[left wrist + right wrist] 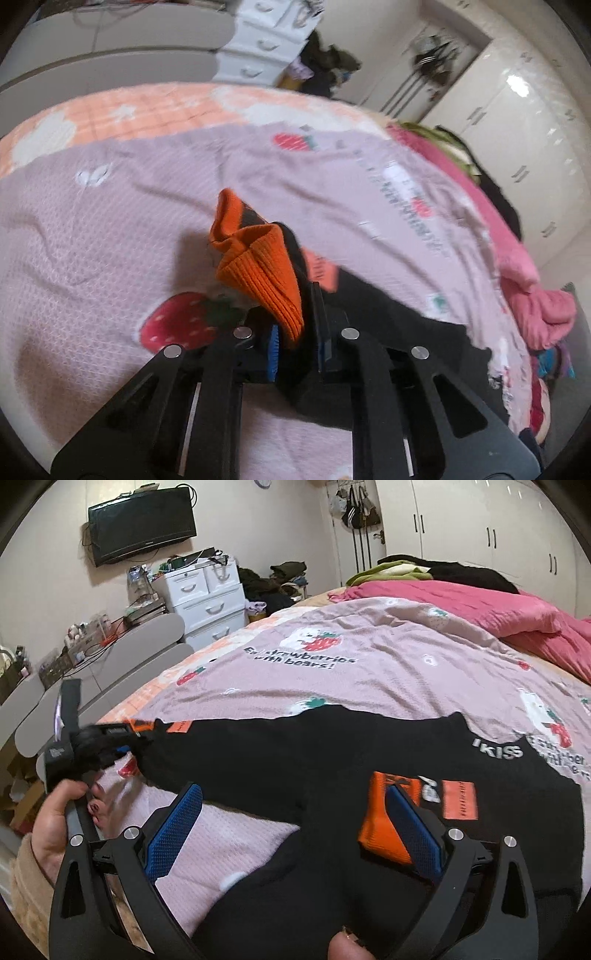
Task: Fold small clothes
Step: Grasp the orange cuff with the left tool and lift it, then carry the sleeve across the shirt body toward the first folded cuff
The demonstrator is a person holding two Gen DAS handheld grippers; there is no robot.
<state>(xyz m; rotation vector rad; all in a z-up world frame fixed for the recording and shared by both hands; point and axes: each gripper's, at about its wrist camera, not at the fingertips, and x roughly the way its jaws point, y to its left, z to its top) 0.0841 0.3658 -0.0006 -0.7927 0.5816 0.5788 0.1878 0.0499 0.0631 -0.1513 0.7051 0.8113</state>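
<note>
The left gripper [299, 332] has its fingers [274, 347] clenched on the orange ribbed cuff [258, 266] of the black garment [314, 760], which bunches up between the blue pads. The garment lies spread on the pink strawberry bedcover [388, 672] of the bed. In the right wrist view, the left gripper [127, 744] is at the far left end of the garment, where a sleeve ends. The right gripper [295, 834] has its fingers [173, 827] released and wide apart, above the black cloth. One finger stands just beside an orange patch [380, 823]; whether it touches, I cannot tell.
</note>
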